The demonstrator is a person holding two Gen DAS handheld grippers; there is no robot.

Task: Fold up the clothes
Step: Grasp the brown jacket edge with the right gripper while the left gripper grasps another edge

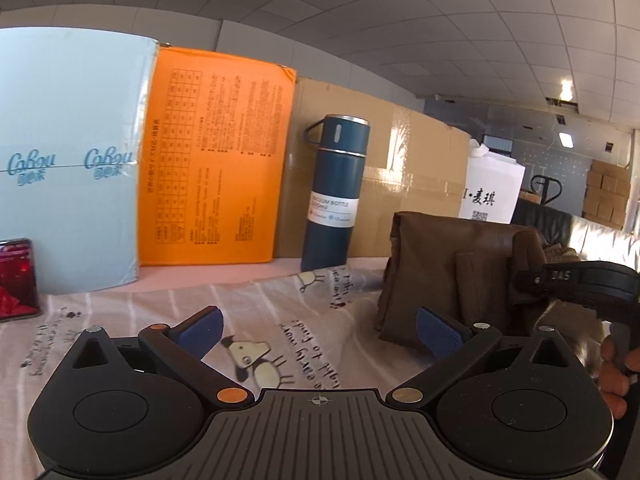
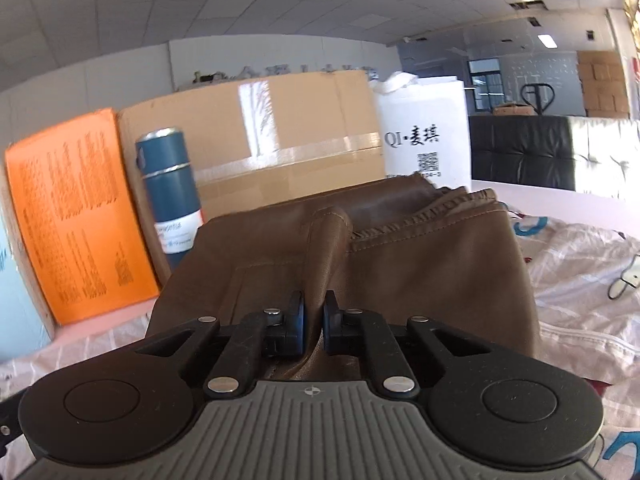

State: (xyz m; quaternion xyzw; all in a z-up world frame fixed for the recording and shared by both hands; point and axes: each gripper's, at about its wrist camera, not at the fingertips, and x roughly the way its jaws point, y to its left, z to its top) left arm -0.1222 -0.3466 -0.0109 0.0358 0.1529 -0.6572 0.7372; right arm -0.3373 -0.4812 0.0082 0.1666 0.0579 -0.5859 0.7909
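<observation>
Folded brown trousers lie on the printed bed sheet. My right gripper is shut on a raised fold of the brown trousers near their front edge. In the left wrist view the trousers are a folded bundle at the right, with the right gripper against their right side. My left gripper is open and empty, just above the sheet, to the left of the bundle; its right finger is close to the bundle's front corner.
A blue vacuum bottle stands behind the trousers. An orange box, a light blue box, a cardboard box and a white bag line the back. A red object sits at far left.
</observation>
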